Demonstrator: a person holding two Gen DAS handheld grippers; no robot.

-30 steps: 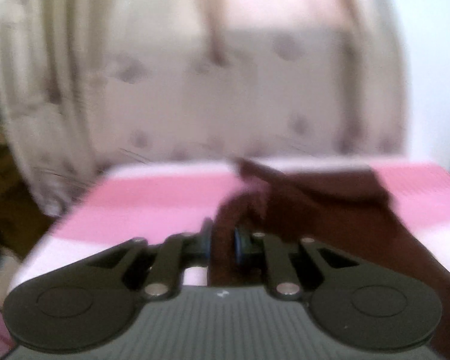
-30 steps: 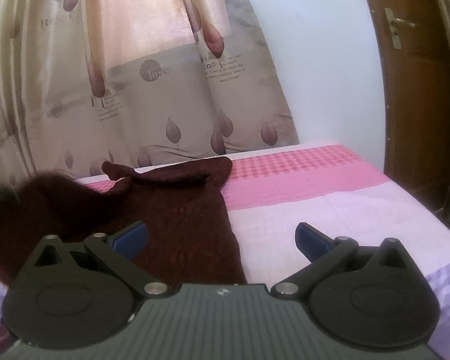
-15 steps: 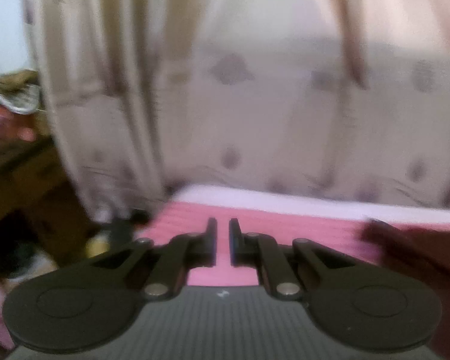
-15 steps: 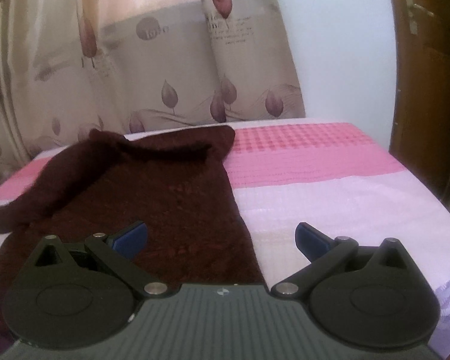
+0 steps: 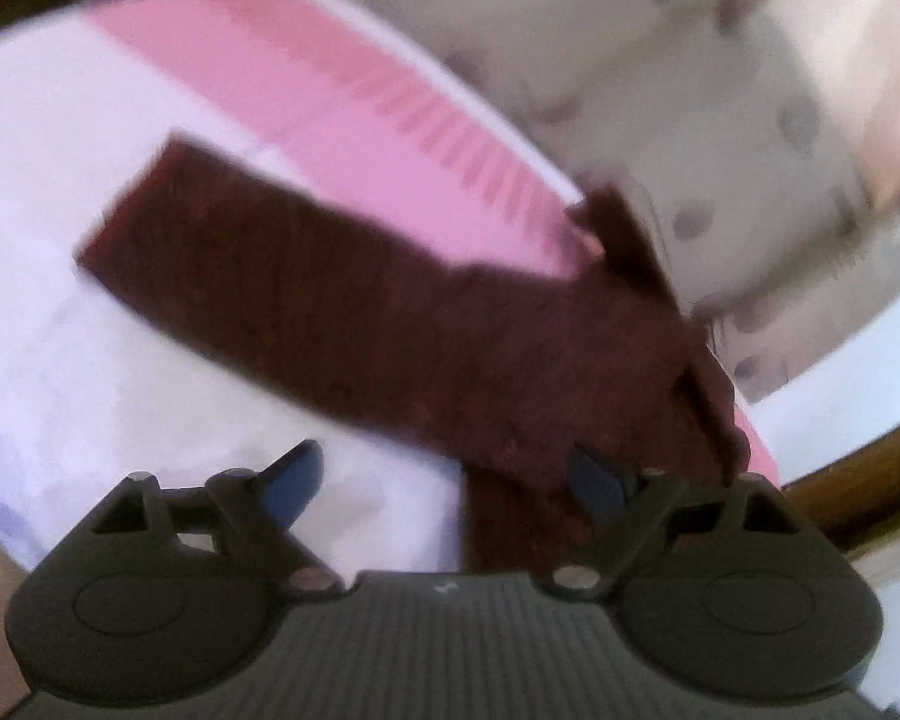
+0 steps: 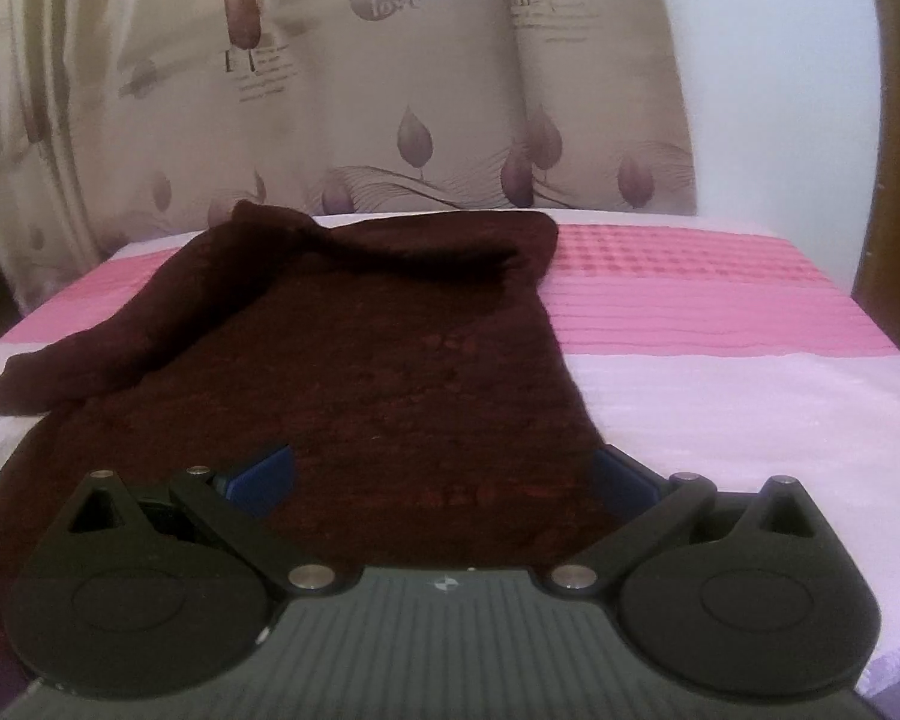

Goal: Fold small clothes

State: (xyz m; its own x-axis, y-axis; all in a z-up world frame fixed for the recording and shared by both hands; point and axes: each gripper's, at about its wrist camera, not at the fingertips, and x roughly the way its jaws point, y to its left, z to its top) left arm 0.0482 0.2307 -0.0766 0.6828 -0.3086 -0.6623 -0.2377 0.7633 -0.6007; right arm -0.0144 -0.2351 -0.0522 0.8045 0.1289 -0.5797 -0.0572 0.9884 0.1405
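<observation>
- My left gripper (image 5: 444, 480) has its jaws opening, nothing pinched; only white sheet and the sweater's edge show between the fingers.
- My right gripper (image 6: 441, 477) stands wide over the near hem, holding nothing, the knit just beneath it.
- The dark maroon sweater (image 6: 354, 372) lies on the bed (image 6: 720, 396), body flat, one sleeve (image 6: 108, 336) stretched out towards the bed's left edge, collar end bunched at the far side near the curtain (image 6: 450, 90).
- The left view is blurred and tilted, so I can't tell exactly which edge I'm lined up on.
- Risk, as I judge it: closing now could catch the sheet along with the knit and drag the bedding.
- That bunched far end may fold crooked unless it's smoothed.
- Grabbing one layer only, the thick knit could sag and slide out.
</observation>
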